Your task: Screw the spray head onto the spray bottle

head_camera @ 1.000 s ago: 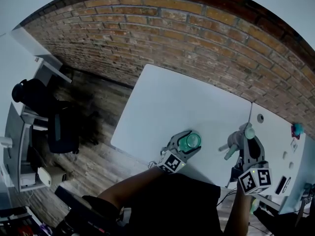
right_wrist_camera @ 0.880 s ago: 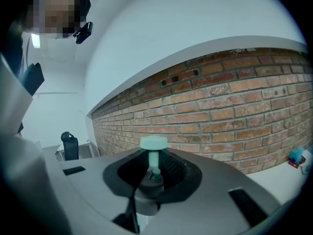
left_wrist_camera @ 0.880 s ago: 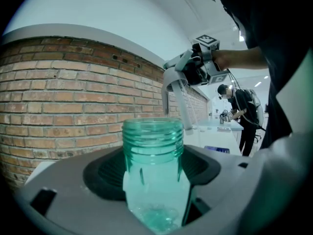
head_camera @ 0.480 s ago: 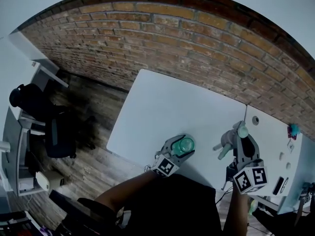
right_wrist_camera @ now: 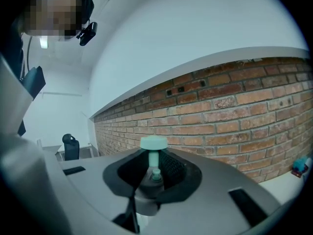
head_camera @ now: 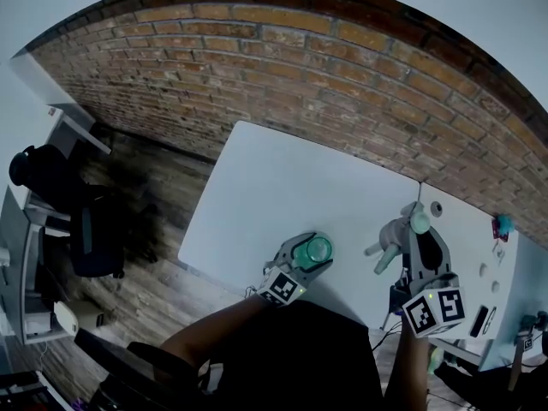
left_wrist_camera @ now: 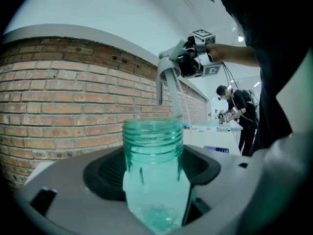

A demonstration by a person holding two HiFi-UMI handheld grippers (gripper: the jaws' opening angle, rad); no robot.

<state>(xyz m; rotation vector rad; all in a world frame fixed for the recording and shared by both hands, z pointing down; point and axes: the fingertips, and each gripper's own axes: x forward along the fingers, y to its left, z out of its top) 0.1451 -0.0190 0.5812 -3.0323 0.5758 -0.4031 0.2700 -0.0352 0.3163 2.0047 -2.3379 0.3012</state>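
Note:
A clear green spray bottle (head_camera: 317,249) stands upright with its threaded neck bare, and my left gripper (head_camera: 310,255) is shut on its body near the table's front edge. In the left gripper view the bottle (left_wrist_camera: 154,180) fills the space between the jaws. My right gripper (head_camera: 418,231) is shut on the grey spray head (head_camera: 396,236), held above the table to the right of the bottle. The head's mint top (right_wrist_camera: 153,142) sticks up between the jaws. Its dip tube (left_wrist_camera: 172,92) hangs down, apart from the bottle's neck.
The white table (head_camera: 282,178) runs back to a brick wall (head_camera: 300,67). A second white table (head_camera: 469,229) with small items joins it on the right. A dark office chair (head_camera: 51,174) stands on the wood floor at the left. A person (left_wrist_camera: 234,106) works far behind.
My right gripper has lifted a little with the spray head in it. The left gripper and the bottle have kept still.

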